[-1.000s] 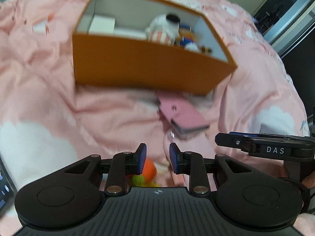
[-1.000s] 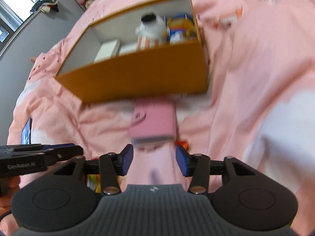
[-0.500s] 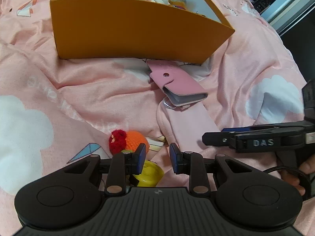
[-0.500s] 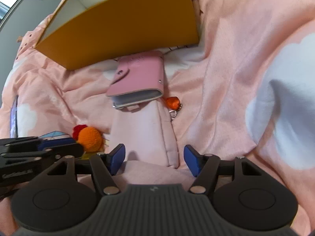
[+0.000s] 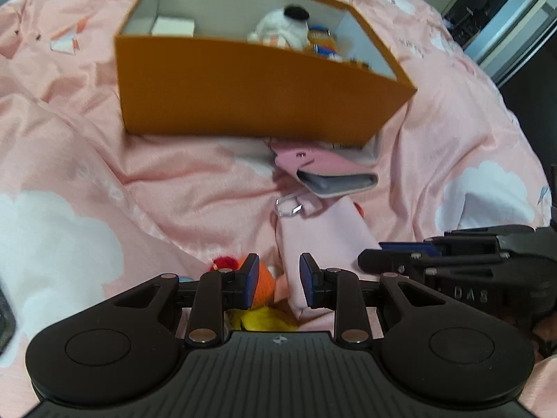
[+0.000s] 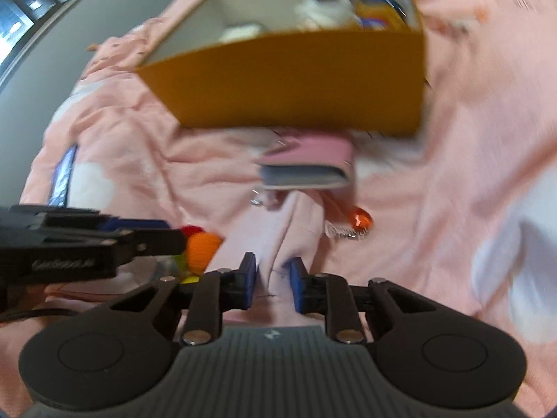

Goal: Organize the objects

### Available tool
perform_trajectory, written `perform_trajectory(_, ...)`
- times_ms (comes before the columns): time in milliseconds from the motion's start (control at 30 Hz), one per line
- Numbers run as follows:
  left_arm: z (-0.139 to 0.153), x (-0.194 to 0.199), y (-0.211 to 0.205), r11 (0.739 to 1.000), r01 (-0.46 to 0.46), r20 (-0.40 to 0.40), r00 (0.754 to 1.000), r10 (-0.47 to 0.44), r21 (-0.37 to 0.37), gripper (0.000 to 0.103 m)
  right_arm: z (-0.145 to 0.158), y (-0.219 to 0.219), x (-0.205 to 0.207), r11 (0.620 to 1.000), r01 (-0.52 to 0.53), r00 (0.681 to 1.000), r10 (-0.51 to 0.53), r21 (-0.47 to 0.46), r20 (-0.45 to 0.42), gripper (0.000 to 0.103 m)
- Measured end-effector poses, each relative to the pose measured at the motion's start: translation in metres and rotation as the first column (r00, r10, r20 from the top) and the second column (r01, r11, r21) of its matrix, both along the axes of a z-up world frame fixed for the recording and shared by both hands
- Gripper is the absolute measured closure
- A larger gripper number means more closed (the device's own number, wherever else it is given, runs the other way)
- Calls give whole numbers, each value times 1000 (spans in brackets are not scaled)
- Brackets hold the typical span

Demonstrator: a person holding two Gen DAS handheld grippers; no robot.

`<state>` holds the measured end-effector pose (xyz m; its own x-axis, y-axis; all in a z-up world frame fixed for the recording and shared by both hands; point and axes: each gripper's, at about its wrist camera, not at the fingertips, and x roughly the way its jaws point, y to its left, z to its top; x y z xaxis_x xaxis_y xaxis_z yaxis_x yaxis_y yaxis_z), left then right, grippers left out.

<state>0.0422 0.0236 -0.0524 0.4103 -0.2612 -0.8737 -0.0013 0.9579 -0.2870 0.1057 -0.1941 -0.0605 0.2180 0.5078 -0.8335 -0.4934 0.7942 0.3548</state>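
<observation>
A pink cloud-print quilt [image 5: 174,160] carries an orange box [image 5: 243,94]; a pink card holder [image 6: 306,167] lies at its near wall. Left gripper [image 5: 276,280] released, empty. Right gripper [image 6: 273,284], jaws just closing, pinches a pale pink pouch [image 6: 278,237].

Legible markings, two entries. 1: raised letters "DAS", faint, stood on the side of the right gripper [image 5: 390,261], at the near right of the left wrist view. 2: a pale word on the side of the left gripper [image 6: 174,240], near left of the right wrist view, was too blurred to read.
</observation>
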Motion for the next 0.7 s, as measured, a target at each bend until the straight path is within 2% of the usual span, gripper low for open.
perform_trajectory(133, 10, -3, 9, 998, -53, 49, 997, 52, 15, 72, 15, 5, -2, 1000, -18, 997, 17, 10, 72, 83)
perform_trajectory(367, 19, -4, 17, 996, -91, 96, 991, 92, -14, 72, 48, 26, -6, 995, -95, 973, 84, 43, 215, 89)
perform_trajectory(567, 23, -8, 29, 988, -151, 119, 981, 152, -11, 72, 60, 43, 11, 992, -80, 969, 54, 101, 243, 88)
perform_trajectory(700, 27, -11, 42, 974, -226, 137, 964, 228, -32, 73, 62, 46, 21, 985, -38, 967, -6, 167, 254, 88)
